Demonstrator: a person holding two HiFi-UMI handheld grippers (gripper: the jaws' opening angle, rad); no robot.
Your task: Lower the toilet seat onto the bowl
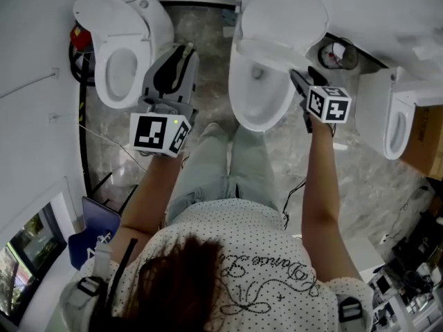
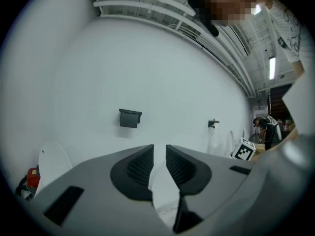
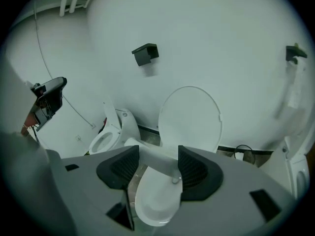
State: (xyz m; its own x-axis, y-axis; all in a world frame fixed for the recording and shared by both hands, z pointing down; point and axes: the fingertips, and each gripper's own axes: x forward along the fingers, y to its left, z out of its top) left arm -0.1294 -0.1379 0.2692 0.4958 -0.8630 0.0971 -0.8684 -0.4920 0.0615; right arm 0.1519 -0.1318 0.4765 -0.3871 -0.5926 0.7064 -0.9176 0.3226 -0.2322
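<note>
3 white toilets stand along a white wall on a grey marbled floor (image 1: 360,185), and the person faces the middle toilet (image 1: 257,92). Its toilet seat (image 1: 284,12) is up, leaning back towards the wall above the open bowl. In the right gripper view it shows as 1 upright white oval (image 3: 189,119), and seat and lid cannot be told apart there.

The right claw (image 1: 297,77) hangs over the right side of that bowl, tilted down. Its 2 jaws stand well apart (image 3: 157,154), with the bowl and the foot of the raised seat showing between them. Nothing is gripped, and the pads touch nothing.

The left claw (image 1: 183,50) is held out between the left toilet (image 1: 124,54) and the middle one, pointing about level at the wall. Its jaws are nearly together, with only a slim gap (image 2: 159,149) and nothing between them.

Each claw carries a cube with black-and-white square markers, which bear patterns rather than words. The person's dotted shirt (image 1: 263,268) has looping script across it that is too curled to read with confidence. A small black bracket (image 3: 145,54) sits on the wall above the toilets. A cardboard box (image 1: 423,144) stands beside the right toilet (image 1: 398,120), and no print on it can be read.
</note>
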